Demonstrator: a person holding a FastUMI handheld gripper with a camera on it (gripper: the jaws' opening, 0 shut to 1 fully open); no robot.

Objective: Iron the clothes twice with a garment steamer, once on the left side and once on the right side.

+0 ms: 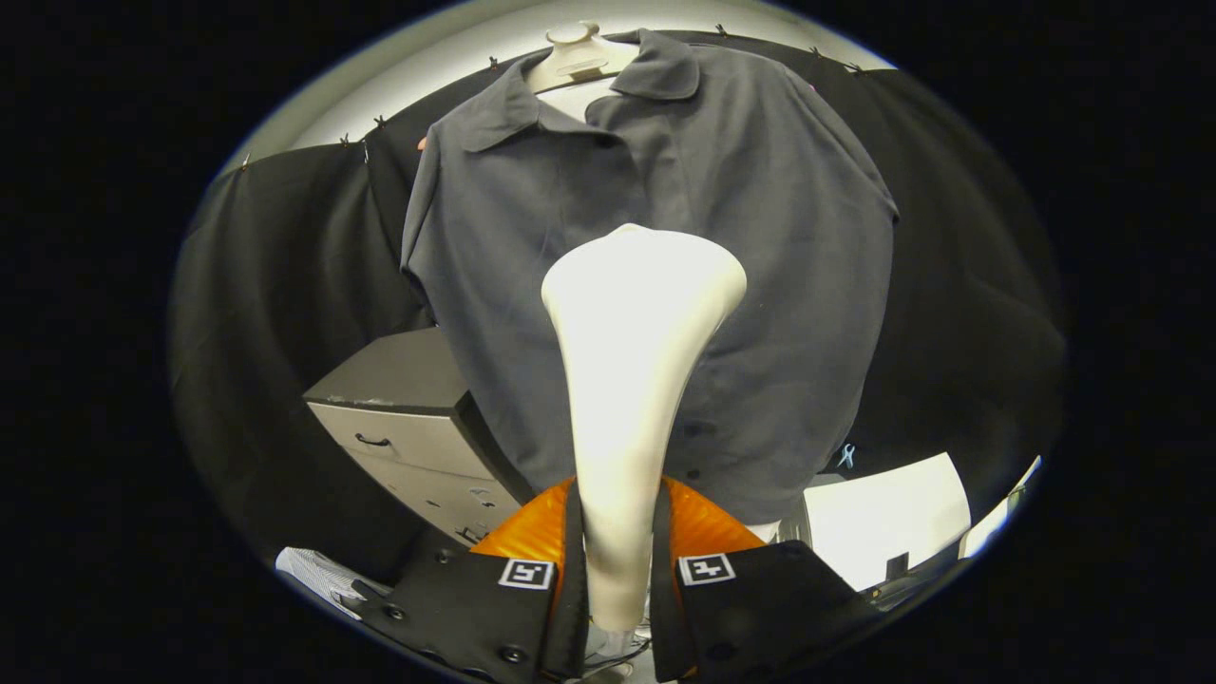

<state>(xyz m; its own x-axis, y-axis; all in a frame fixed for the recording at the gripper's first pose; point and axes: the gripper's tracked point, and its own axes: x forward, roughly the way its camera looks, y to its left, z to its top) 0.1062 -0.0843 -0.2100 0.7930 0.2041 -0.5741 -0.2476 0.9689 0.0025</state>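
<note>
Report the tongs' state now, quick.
Tongs: shut on the garment steamer, both fingers pressing its handle, head raised in front of the grey shirt.

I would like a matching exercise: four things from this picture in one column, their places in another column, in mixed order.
1. white garment steamer
2. dark grey collared shirt
3. grey drawer cabinet
4. cream mannequin neck

a. above the shirt's collar
b. between the gripper fingers
c. beside the shirt's lower hem
d. hanging beyond the steamer

Pairs: 1-b, 2-d, 3-c, 4-a
</note>
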